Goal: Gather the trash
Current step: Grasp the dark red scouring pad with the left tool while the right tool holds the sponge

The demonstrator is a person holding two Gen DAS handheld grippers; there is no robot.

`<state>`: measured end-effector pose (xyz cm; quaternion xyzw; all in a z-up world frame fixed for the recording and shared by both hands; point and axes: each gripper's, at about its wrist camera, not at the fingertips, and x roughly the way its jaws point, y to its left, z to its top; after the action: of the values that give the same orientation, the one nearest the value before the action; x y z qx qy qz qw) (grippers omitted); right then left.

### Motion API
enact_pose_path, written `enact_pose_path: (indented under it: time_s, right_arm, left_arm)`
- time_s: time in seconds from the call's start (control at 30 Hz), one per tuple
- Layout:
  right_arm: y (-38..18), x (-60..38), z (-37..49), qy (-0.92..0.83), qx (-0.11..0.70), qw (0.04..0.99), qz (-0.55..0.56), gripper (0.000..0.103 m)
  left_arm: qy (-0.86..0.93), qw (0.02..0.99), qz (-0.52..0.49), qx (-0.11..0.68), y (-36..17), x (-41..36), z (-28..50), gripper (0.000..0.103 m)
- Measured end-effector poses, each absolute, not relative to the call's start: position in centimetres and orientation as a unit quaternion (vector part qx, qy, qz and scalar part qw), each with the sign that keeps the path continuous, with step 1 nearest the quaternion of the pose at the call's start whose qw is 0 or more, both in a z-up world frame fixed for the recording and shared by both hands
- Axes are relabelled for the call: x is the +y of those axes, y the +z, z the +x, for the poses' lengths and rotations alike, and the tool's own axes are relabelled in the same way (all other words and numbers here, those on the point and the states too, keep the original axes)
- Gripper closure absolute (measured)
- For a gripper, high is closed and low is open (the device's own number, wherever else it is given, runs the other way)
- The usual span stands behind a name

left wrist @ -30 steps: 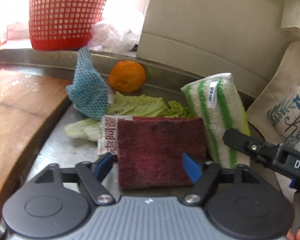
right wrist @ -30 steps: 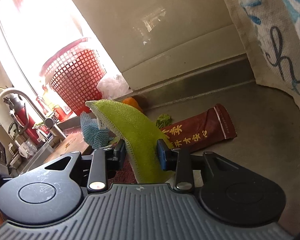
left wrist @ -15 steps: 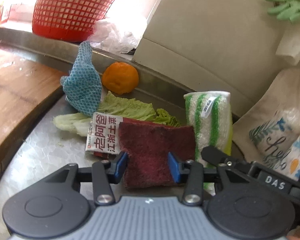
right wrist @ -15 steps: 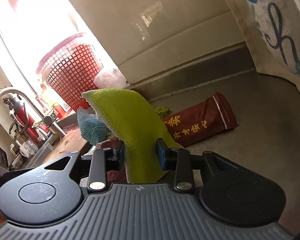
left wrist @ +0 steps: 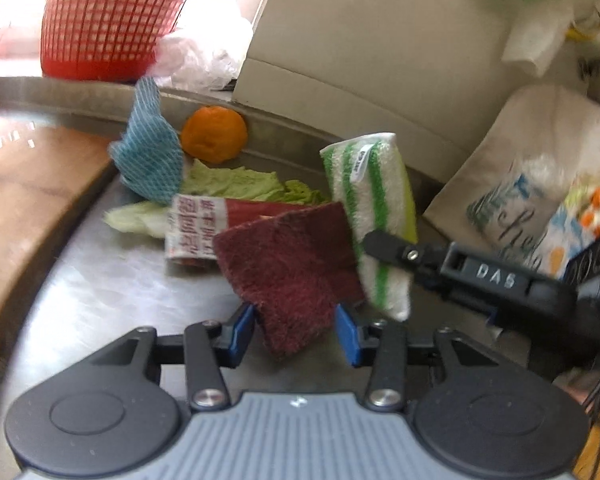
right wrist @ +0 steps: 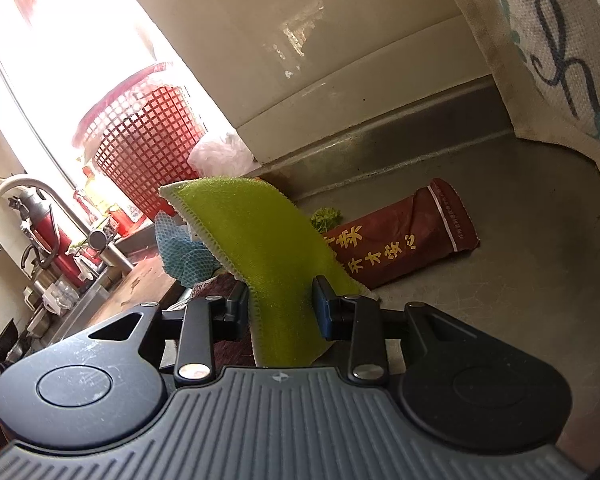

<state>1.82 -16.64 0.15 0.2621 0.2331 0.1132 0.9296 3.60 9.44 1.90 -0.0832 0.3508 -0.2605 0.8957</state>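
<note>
Two grippers, both loaded. My left gripper (left wrist: 296, 330) has just been closing, and its pads now clamp the near corner of the dark red scouring pad (left wrist: 288, 268), which is tilted with its far edge up off the steel counter (left wrist: 100, 292). My right gripper (right wrist: 280, 308) is clenched on the green striped sponge cloth (right wrist: 256, 248), standing up between the jaws; in the left view it hangs at an angle (left wrist: 370, 208) from the right gripper's finger. My read: both cleaning items are being held up to uncover the trash below, not to be binned.

Trash still on the counter, near the back wall:
- one snack wrapper (left wrist: 196, 228), white end in the left view, red end in the right view (right wrist: 412, 232), lying flat just beyond the pad
- lettuce leaves (left wrist: 236, 184), at least two, partly under the wrapper
- one orange (left wrist: 214, 138) against the back ledge
- one blue mesh net (left wrist: 148, 156) beside the orange

Also: one red lattice basket (left wrist: 108, 20) on the sill, one printed cloth bag (left wrist: 540, 184) to the right, maybe the collection bag. Nothing binned yet, I judge.
</note>
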Motion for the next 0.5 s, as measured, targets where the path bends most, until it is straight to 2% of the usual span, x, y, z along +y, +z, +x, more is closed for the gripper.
enact_pose_path:
  time_s: [0.07,0.17,0.23,0.3,0.5]
  right_arm:
    - [0.1,-16.6,1.8,0.113,0.233,0.930,0.262,0.064]
    - [0.1,-16.6,1.8,0.114,0.234,0.929,0.262,0.064]
    - [0.1,-16.6,1.8,0.114,0.234,0.929,0.264,0.064]
    - [0.1,-16.7,1.7,0.114,0.234,0.928,0.265,0.064]
    - [0.1,-16.6,1.5,0.113,0.232,0.929,0.265,0.064]
  left_arm:
    - [-0.258,0.902,-0.043,0.342,2.6,9.6,3.5,0.058]
    - [-0.252,0.915,0.027,0.314,3.8,9.5,3.3,0.046]
    - [-0.253,0.918,0.069,0.297,4.4,9.1,3.3,0.025]
    - [-0.256,0.915,0.097,0.296,4.8,8.5,3.8,0.013]
    - [-0.231,0.908,0.048,0.347,3.5,7.7,6.3,0.011]
